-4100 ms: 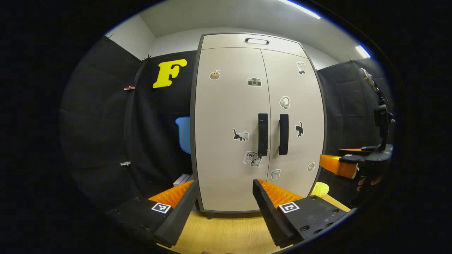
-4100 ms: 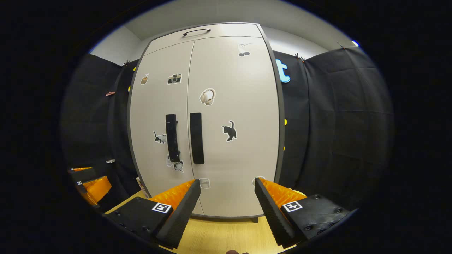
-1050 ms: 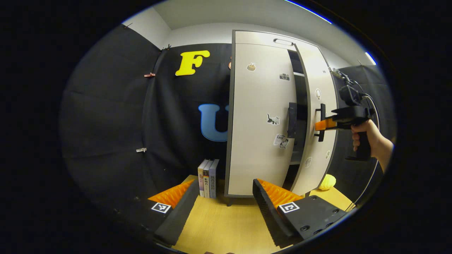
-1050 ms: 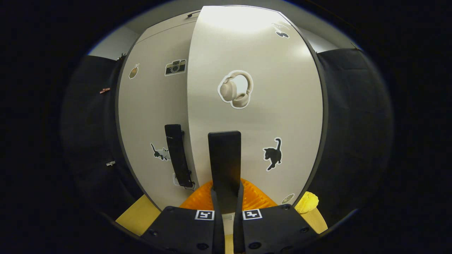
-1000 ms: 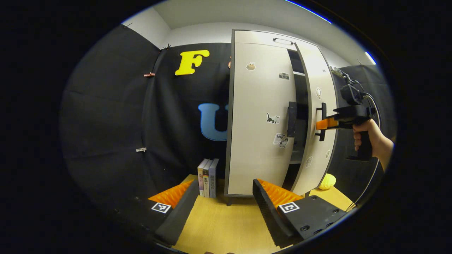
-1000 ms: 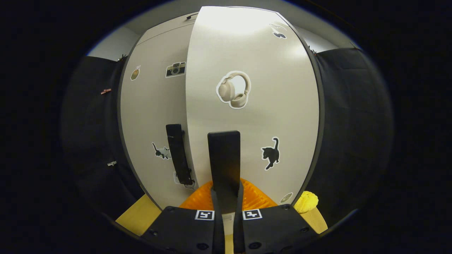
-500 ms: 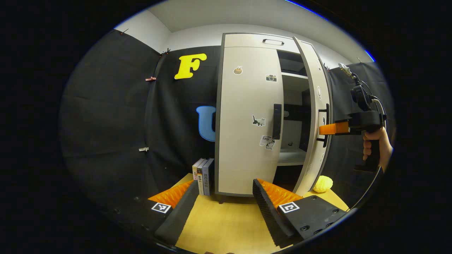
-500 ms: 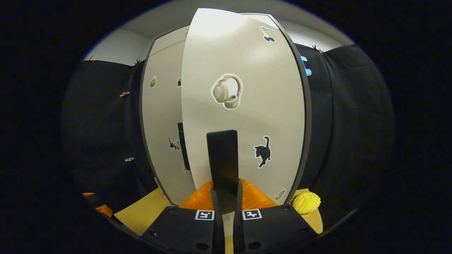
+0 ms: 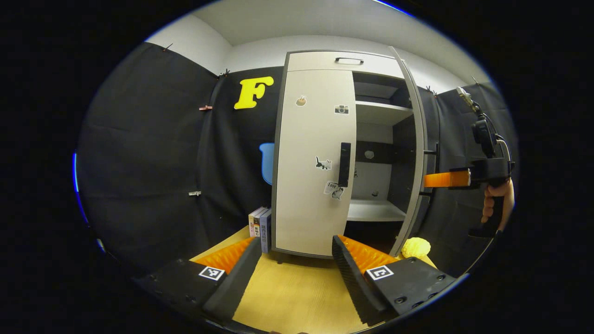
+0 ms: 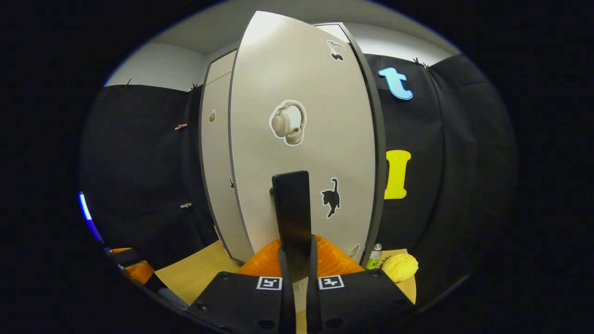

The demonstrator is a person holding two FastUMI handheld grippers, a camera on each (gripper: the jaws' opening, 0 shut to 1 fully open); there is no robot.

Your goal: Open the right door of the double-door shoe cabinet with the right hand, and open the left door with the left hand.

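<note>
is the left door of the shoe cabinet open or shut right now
Shut. In the left gripper view the left door lies flush in the cabinet front, while the right door is swung out, showing shelves. The left gripper is open, short of its handle.

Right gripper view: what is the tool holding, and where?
The right tool grips the right door's handle at its lower end. The left tool holds nothing.

The left tool [image 9: 292, 273] is held level and low, its two fingers spread wide apart with nothing between them. The right tool [image 10: 297, 260] has its fingers drawn close together, clamped on the right door handle [image 10: 291, 211]. In the left gripper view a hand [image 9: 497, 204] grips the right tool's pistol grip, tool held level.
</note>
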